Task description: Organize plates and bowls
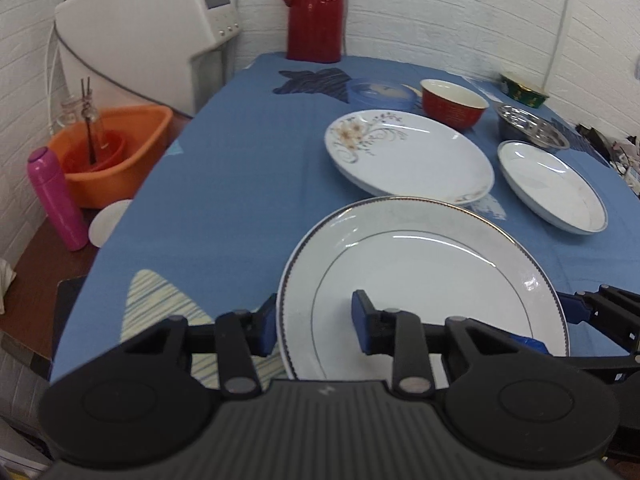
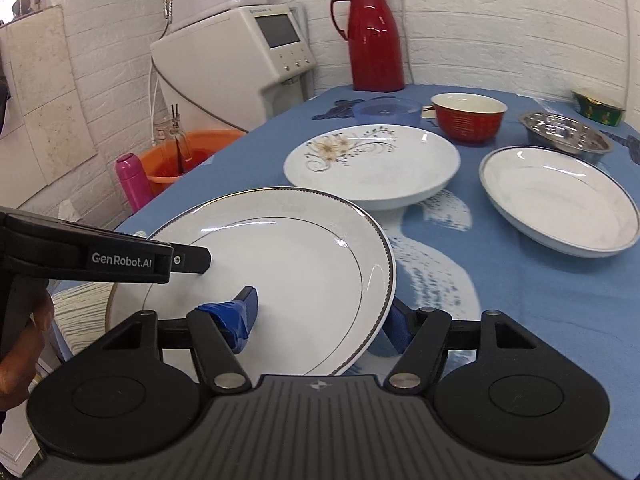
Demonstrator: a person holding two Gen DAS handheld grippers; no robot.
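Gold-rimmed plate: nearest item, lifted at a tilt above the blue table, held from two opposite sides, presumably to keep a wide, shallow disc level and steady in transit.

Left hand-held gripper: jaws spread wide astride the plate's left rim, one pad outside the edge, the other over the inner face; no firm pinch visible, contact not certain.

Right hand-held gripper: jaws likewise spread astride the right rim, taped pad above the face, other pad below the edge; support rather than a tight clamp, by appearance.

Floral plate: mid-table, flat, just beyond the held plate; likely stack base, being similar in width.

Plain white plate: right of the floral one, apart from it.

Red bowl, blue bowl, steel bowl, green bowl: back row, separate, unstacked.

Red thermos jug: far edge, upright, clear of the working area.

Stage, judged: plates not yet stacked; bowls untouched.
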